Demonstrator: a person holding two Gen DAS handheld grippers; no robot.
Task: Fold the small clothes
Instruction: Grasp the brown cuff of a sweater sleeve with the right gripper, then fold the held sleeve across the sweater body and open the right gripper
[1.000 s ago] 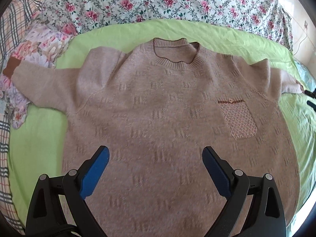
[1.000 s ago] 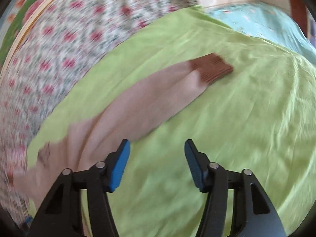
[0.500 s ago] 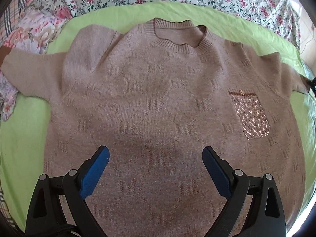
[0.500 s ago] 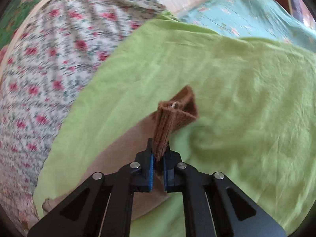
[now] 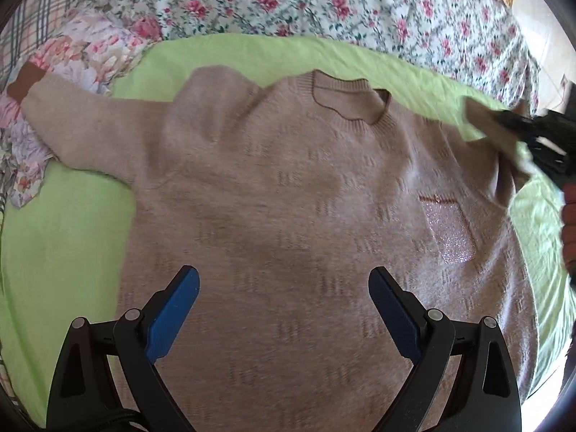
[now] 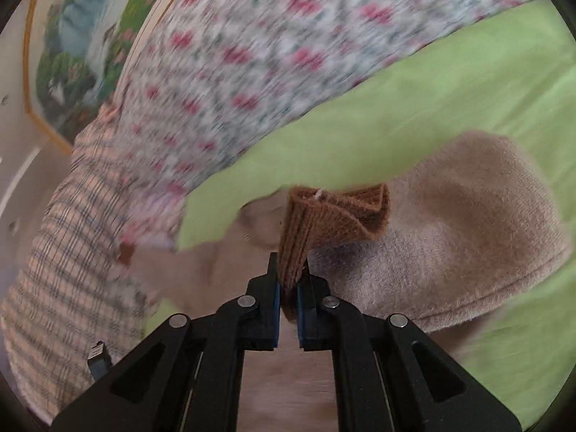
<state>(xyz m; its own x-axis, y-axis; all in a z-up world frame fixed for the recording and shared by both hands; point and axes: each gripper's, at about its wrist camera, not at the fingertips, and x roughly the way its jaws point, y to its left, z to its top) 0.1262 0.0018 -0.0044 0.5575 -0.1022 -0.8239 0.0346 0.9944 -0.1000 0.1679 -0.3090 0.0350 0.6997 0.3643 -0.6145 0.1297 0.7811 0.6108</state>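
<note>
- I am keeping the beige knitted sweater (image 5: 288, 216) spread front-up on the green sheet (image 5: 64, 237), collar toward the floral bedding (image 5: 324, 3) at the far edge, so that each sleeve is folding over a flat body
- My right gripper (image 6: 288, 288) is pinching the brown ribbed cuff (image 6: 324, 219) of the sweater's right sleeve (image 6: 450, 252), jaws closed on it; gripping the cuff is letting the whole sleeve trail behind in one piece
- In the left wrist view that sleeve is hanging lifted near the sheet's right edge, above the glittery chest pocket (image 5: 450, 234)
- My left gripper (image 5: 284, 309) is hovering wide open and empty over the lower body, ready, I judge, to pin the fabric
- The other sleeve (image 5: 90, 122) is lying outstretched toward the left edge, its cuff on a flowered cloth (image 5: 82, 54)
</note>
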